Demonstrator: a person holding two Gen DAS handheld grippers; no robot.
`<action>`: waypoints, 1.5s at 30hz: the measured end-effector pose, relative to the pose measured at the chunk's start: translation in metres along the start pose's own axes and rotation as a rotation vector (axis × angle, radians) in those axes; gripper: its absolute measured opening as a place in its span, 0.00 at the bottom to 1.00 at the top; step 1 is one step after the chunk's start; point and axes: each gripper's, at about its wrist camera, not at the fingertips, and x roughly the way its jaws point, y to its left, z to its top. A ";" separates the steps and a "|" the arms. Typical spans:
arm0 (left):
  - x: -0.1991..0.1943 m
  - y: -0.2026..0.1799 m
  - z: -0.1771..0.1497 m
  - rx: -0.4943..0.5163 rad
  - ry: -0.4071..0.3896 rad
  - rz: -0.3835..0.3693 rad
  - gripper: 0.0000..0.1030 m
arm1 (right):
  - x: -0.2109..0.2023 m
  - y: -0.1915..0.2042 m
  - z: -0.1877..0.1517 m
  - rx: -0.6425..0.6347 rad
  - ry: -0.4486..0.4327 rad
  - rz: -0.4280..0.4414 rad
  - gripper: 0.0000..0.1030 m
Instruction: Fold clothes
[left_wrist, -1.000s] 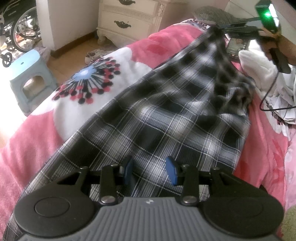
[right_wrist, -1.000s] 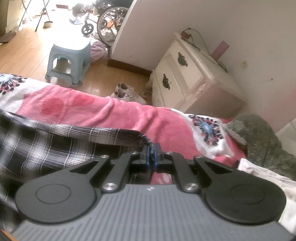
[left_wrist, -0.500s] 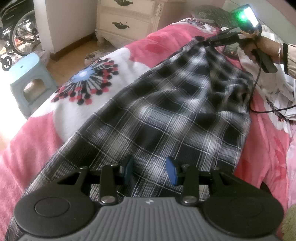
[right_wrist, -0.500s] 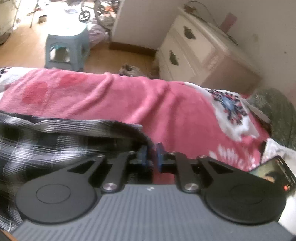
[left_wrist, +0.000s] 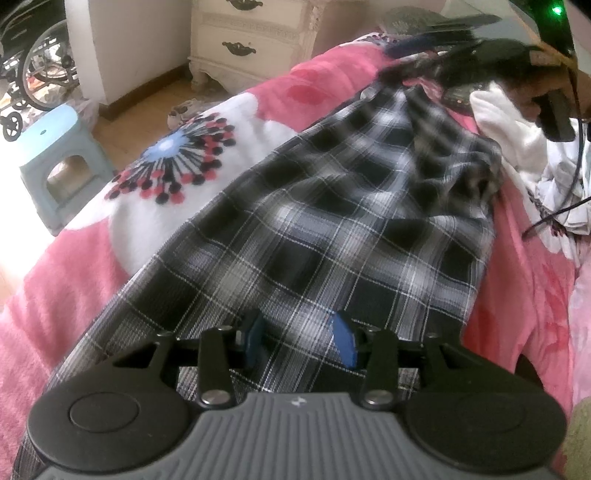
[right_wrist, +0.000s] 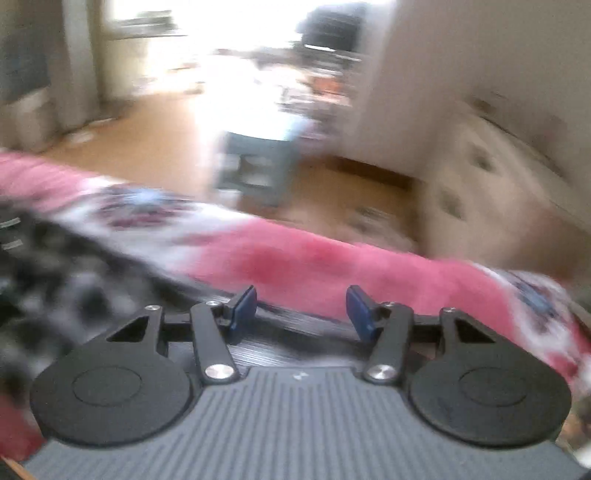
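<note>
A black-and-white plaid garment (left_wrist: 332, 229) lies stretched out along the pink flowered blanket (left_wrist: 74, 280) on the bed. My left gripper (left_wrist: 297, 345) is open and low over the garment's near end, with plaid cloth showing between its blue pads (left_wrist: 343, 343). My right gripper (right_wrist: 301, 312) is open with nothing between its fingers. The right wrist view is motion-blurred, with the plaid cloth (right_wrist: 74, 291) at its lower left. In the left wrist view a hand (left_wrist: 535, 96) holds the right gripper above the garment's far end, apart from the cloth.
A pile of white clothes (left_wrist: 517, 147) and a black cable (left_wrist: 554, 210) lie at the far right of the bed. On the wooden floor to the left stand a light blue stool (left_wrist: 55, 155), a white dresser (left_wrist: 251, 37) and shoes (left_wrist: 184, 109).
My right gripper has opened and let go of the garment's far end, then lifted and swung away fast, blurring its view. The far end has dropped onto the bed. My left gripper stays put.
</note>
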 end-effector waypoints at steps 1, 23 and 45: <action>0.000 0.000 -0.001 0.001 0.002 0.000 0.42 | -0.001 0.010 0.005 -0.032 -0.013 0.034 0.49; 0.000 0.000 -0.005 0.026 -0.001 -0.027 0.45 | 0.030 0.073 0.017 -0.276 -0.013 0.090 0.02; 0.000 0.000 -0.006 0.027 -0.003 -0.029 0.47 | -0.022 -0.028 -0.037 0.466 -0.096 -0.085 0.23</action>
